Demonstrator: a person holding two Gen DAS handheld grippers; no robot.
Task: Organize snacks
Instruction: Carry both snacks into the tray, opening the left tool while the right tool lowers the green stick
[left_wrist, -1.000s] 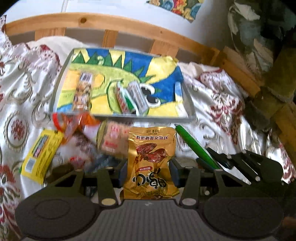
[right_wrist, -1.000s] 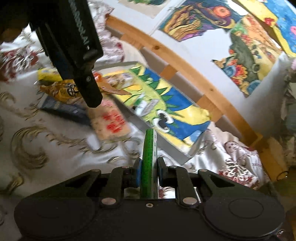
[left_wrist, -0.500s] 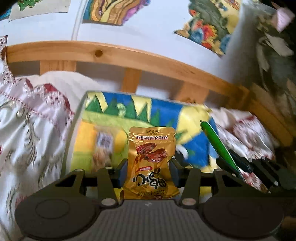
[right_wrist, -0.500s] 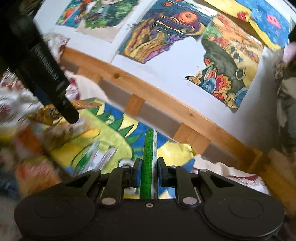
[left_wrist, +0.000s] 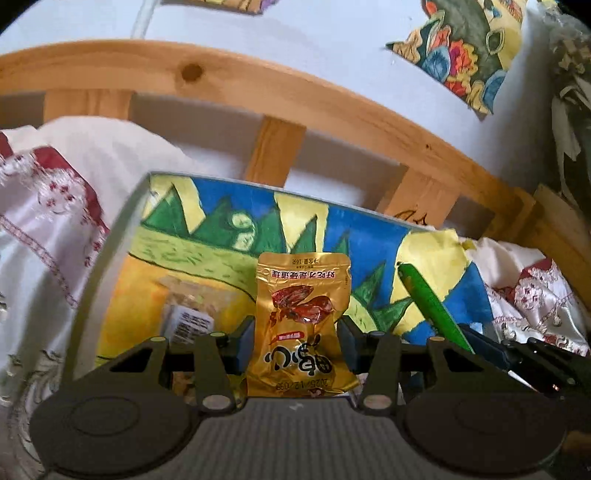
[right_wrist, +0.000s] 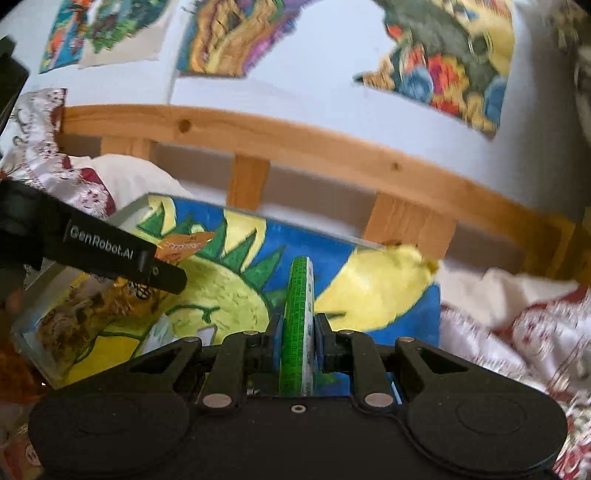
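My left gripper (left_wrist: 297, 349) is shut on a gold snack pouch (left_wrist: 301, 325) with a red picture, held upright over the tray (left_wrist: 110, 236) lined with a bright green, yellow and blue drawing. My right gripper (right_wrist: 298, 341) is shut on a thin green snack stick (right_wrist: 297, 325), also above the tray. The green stick (left_wrist: 430, 302) and the right gripper show at the right of the left wrist view. The left gripper's finger (right_wrist: 110, 254) crosses the left of the right wrist view, with the gold pouch's edge (right_wrist: 184, 243) beside it. A wrapped snack (left_wrist: 188, 317) lies in the tray, blurred.
A wooden bed rail (left_wrist: 280, 96) runs behind the tray, with drawings (right_wrist: 443, 62) stuck on the white wall above. White bedding with a red pattern (left_wrist: 48, 206) surrounds the tray. More snack packets (right_wrist: 85, 314) lie at the tray's left end.
Both grippers have carried their snacks forward from the pile on the bedding to above the tray. The loose packets on the bed have dropped out of the left wrist view.
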